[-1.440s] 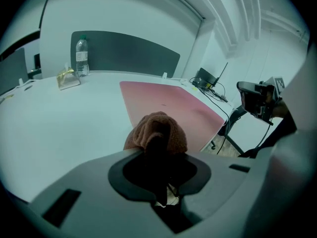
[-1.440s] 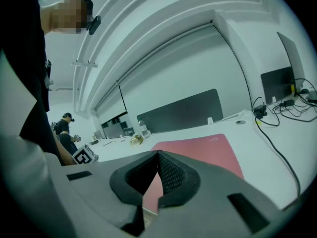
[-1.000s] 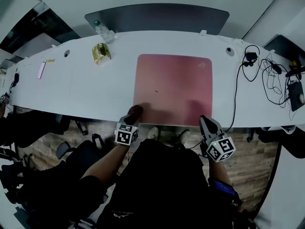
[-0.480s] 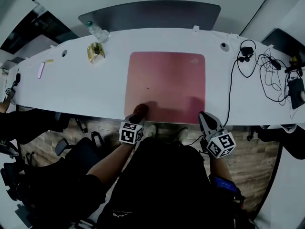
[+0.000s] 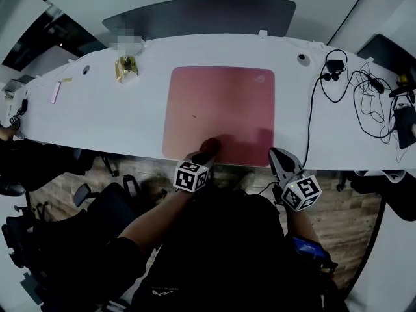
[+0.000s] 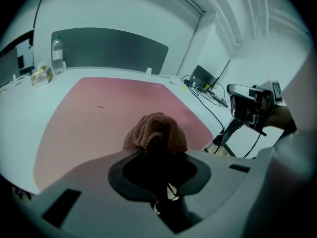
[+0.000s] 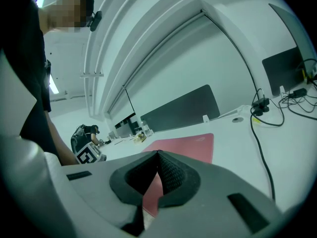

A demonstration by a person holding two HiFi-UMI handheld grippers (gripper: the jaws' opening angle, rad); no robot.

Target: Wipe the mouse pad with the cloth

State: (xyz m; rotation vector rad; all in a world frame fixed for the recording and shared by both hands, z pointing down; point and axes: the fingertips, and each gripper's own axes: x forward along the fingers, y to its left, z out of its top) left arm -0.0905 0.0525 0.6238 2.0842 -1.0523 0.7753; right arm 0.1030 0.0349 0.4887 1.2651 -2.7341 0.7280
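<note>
Left gripper (image 5: 203,153) clamps crumpled reddish-brown cloth (image 6: 157,130) on pink rectangular mouse pad (image 5: 221,106)
Right gripper (image 5: 277,156) closed, empty, beside pad's near corner

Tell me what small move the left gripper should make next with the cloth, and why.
Probably push the cloth forward across the mouse pad, pressed down. The left gripper clamps it at the pad's near edge, and nearly all the pad lies beyond it.

Your head camera looks steeply down; both gripper cameras sit low behind their jaws; all share the flat pink mouse pad (image 5: 221,109).
</note>
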